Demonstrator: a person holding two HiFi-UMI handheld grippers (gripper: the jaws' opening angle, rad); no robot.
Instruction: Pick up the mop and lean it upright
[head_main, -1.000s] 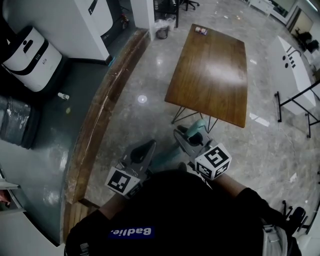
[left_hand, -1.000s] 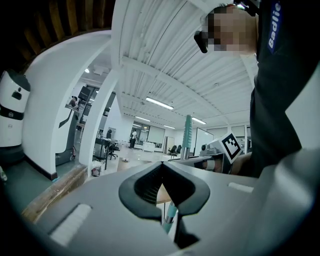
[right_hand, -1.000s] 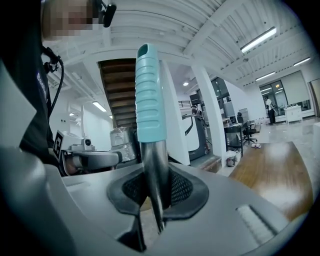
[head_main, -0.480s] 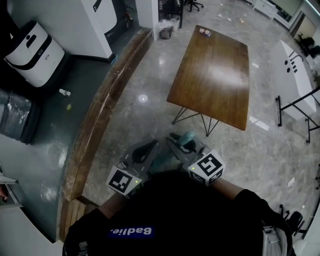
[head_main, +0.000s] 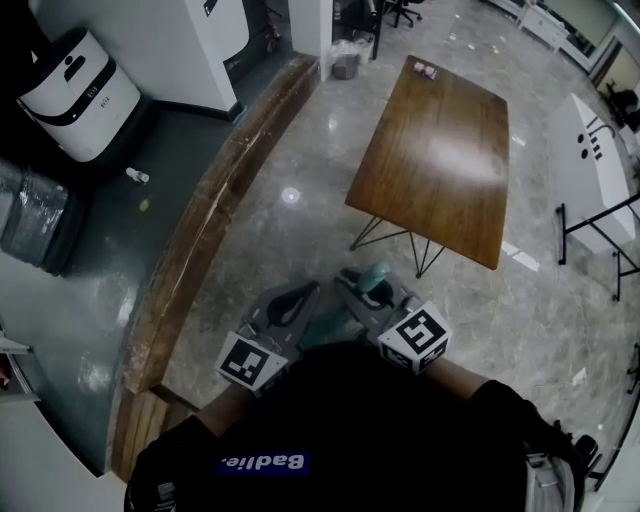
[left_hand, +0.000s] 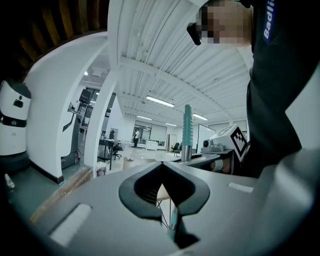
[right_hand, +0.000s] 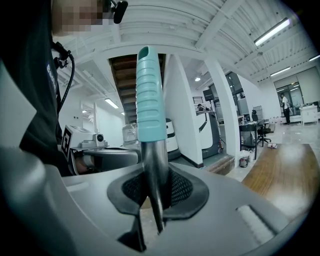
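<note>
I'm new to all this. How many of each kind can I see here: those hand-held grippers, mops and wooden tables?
Hand-held gripper: 2, left and right
Mop: 1
Wooden table: 1
Total: 4

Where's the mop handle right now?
The mop handle stands upright in the right gripper, at the head view's lower middle, just short of the table.

Marble floor (head_main: 290, 250) w/ wooden table (head_main: 440, 160) standing on it, small item (head_main: 427, 71) at table's far end
</note>
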